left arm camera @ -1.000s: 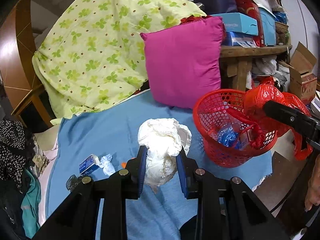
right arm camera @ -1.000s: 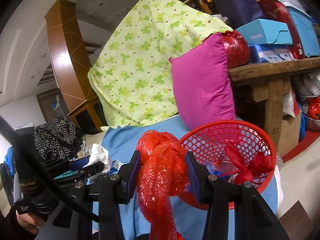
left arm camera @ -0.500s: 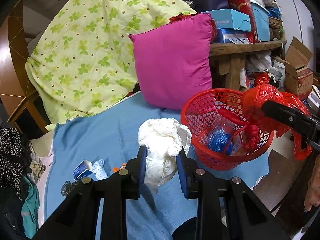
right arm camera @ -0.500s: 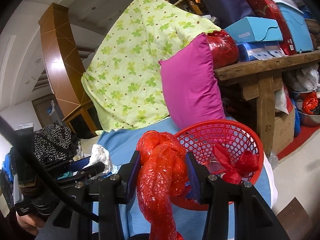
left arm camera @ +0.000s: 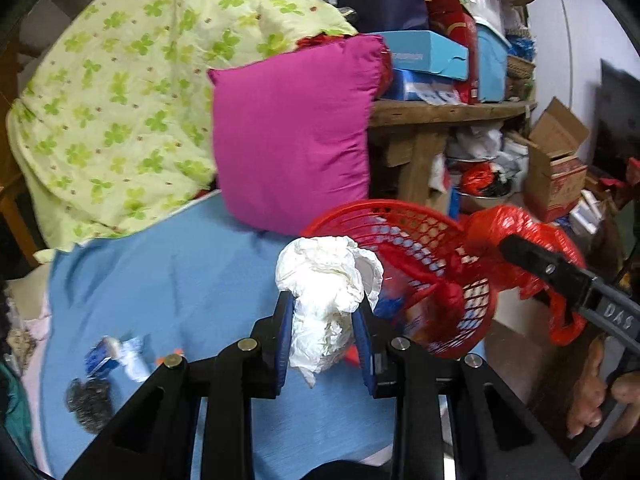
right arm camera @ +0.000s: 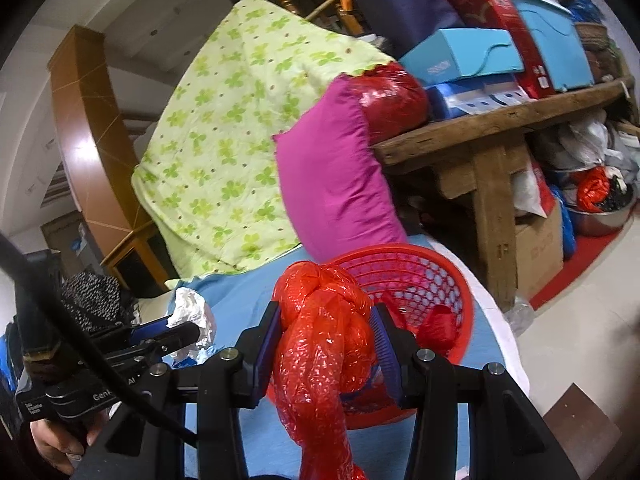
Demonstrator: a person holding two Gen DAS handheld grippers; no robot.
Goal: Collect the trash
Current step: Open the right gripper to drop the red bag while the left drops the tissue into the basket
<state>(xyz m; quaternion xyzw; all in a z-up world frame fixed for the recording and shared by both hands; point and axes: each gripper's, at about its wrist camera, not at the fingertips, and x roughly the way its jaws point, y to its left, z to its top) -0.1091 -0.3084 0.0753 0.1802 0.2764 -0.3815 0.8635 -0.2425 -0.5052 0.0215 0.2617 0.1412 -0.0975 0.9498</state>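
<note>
My left gripper (left arm camera: 322,320) is shut on a crumpled white tissue wad (left arm camera: 326,284), held above the blue sheet (left arm camera: 168,280) just left of the red mesh basket (left arm camera: 452,280). The right gripper (right arm camera: 324,332) is shut on a knotted red plastic bag (right arm camera: 320,344), close in front of the same basket (right arm camera: 420,280), which holds red and blue scraps. In the left wrist view the right gripper's finger (left arm camera: 560,272) and its red bag (left arm camera: 520,232) hang beside the basket's right rim. The tissue wad (right arm camera: 192,312) shows at the left of the right wrist view.
A small blue packet with white tissue bits (left arm camera: 116,354) and a dark scrubber (left arm camera: 90,400) lie on the sheet at lower left. A magenta pillow (left arm camera: 292,140) and green floral quilt (left arm camera: 120,100) stand behind. A wooden bench (right arm camera: 500,128) piled with boxes is at right.
Both grippers have swung across toward the basket with their loads still held; the basket now sits closer to the middle of each view, right behind the tissue wad and the red bag.
</note>
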